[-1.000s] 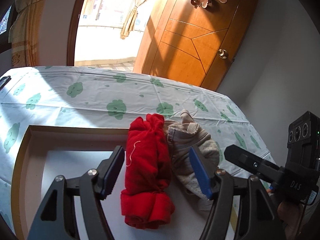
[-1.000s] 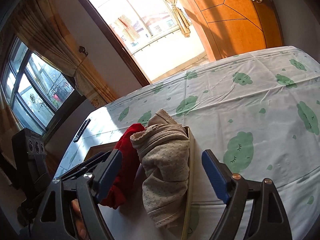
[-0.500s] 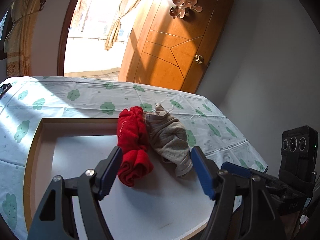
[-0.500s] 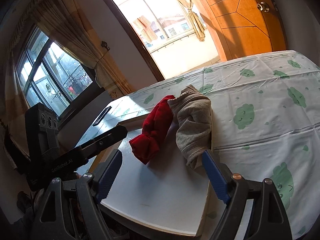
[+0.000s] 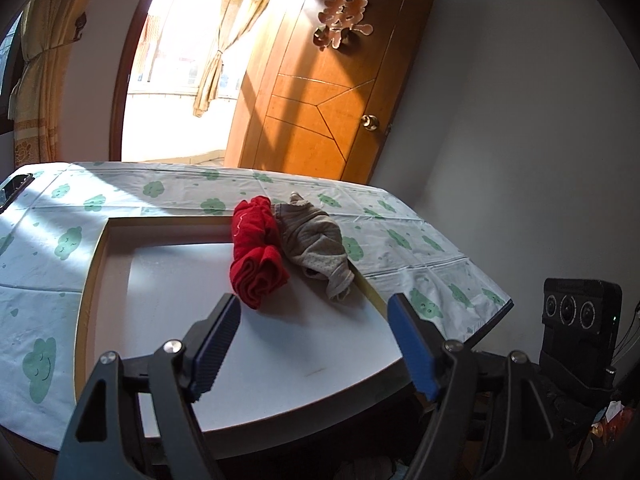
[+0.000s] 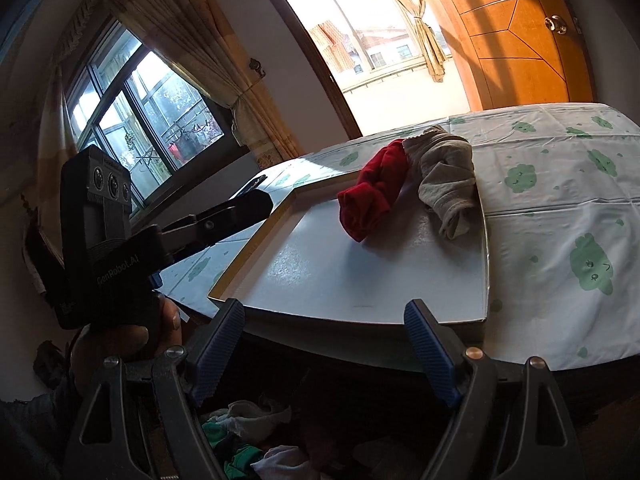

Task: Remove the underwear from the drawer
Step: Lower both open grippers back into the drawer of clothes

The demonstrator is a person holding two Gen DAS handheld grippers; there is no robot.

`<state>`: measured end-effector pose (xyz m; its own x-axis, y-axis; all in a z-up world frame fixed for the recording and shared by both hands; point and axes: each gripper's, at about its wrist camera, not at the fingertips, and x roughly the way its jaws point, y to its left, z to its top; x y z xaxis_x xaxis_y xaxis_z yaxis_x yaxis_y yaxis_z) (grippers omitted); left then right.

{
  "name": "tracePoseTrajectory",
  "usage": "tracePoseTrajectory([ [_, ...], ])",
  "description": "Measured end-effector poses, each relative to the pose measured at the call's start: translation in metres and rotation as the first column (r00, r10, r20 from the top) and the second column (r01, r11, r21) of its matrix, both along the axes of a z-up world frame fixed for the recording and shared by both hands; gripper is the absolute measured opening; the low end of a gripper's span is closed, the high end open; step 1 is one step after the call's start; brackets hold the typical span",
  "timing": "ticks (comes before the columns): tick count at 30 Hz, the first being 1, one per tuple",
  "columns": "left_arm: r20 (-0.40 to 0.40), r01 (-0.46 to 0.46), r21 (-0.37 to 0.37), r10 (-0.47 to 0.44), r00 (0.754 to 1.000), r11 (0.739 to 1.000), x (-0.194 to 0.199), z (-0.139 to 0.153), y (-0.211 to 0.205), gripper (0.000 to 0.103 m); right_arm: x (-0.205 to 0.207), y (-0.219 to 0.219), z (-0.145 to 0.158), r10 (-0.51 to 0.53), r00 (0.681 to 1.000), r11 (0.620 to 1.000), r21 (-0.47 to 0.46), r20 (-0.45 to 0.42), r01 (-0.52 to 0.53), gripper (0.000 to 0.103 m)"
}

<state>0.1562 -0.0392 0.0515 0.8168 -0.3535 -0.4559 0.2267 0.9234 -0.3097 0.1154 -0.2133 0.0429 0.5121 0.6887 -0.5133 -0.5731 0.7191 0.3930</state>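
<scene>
A home, prob. a bedroom or living rm. Signs: panelled wooden door w/ brass knob and a gold paper-cut decoration; tied-back curtains at a multi-pane window; arched doorway onto a sunlit balcony w/ laundry hanging. Table w/ green cloud-print plastic cloth holds a shallow drawer; folded underwear at its far right corner.

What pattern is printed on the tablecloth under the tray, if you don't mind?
Green smiling clouds on the white tablecloth, clearest in the right wrist view.
</scene>
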Motion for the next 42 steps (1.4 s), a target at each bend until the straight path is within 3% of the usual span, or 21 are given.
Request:
tracePoseTrajectory([
  [13,-0.016,0.056,0.059,-0.055,0.998,0.997,-0.045,-0.021,-0.007,0.077,-0.042,0.001,-0.013,0.041,0.999,0.999,-0.008,0.029,-0.041,0.084],
  [30,-0.092,0.009,0.081,-0.001,0.996,0.997,-0.100,-0.072,0.014,0.077,-0.072,-0.009,-0.061,0.032,0.999,0.999,-0.025,-0.035,-0.033,0.084],
  [42,-0.157,-0.078,0.139,0.100,0.983,0.987,-0.131,-0.107,0.046,0.077,-0.080,0.028,-0.086,0.121,0.992,0.972,-0.200,-0.022,-0.123,0.084],
])
